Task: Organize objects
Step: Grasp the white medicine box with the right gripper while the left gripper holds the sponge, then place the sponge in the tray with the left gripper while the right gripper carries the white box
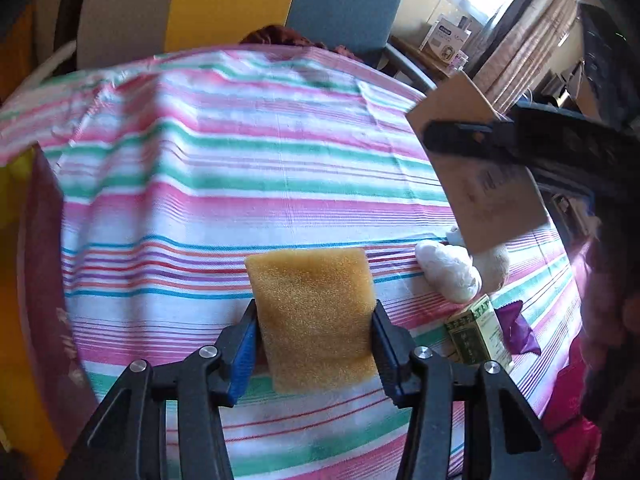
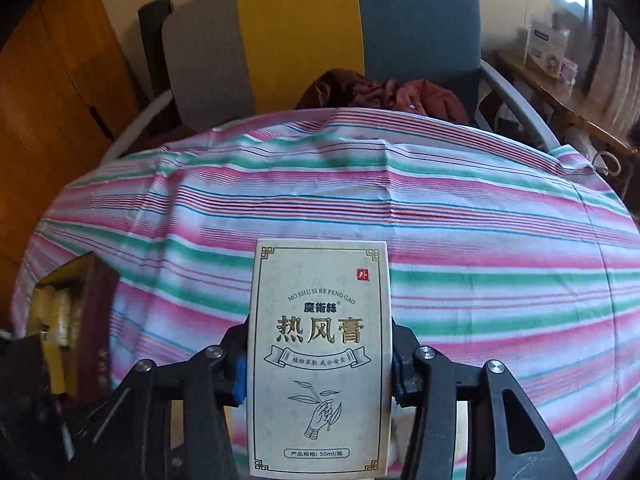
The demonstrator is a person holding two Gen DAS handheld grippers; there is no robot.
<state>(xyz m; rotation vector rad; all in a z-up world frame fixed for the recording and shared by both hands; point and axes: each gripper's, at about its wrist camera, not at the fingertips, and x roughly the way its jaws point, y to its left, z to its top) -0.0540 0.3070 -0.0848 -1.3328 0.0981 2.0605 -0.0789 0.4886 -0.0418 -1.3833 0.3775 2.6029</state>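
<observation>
My left gripper [image 1: 314,334] clamped the sponge [image 1: 312,316]; my right gripper [image 2: 318,360] clamped the ointment box [image 2: 320,360], centre frame; carrying step, I judged; next, placement.

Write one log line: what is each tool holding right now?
left tool: shut on sponge | right tool: shut on white box | both above striped cloth

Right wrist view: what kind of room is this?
Probably a lived-in home room: striped cloth over a table, cushioned chair with clothes dumped on it, and a cluttered window shelf.
</observation>
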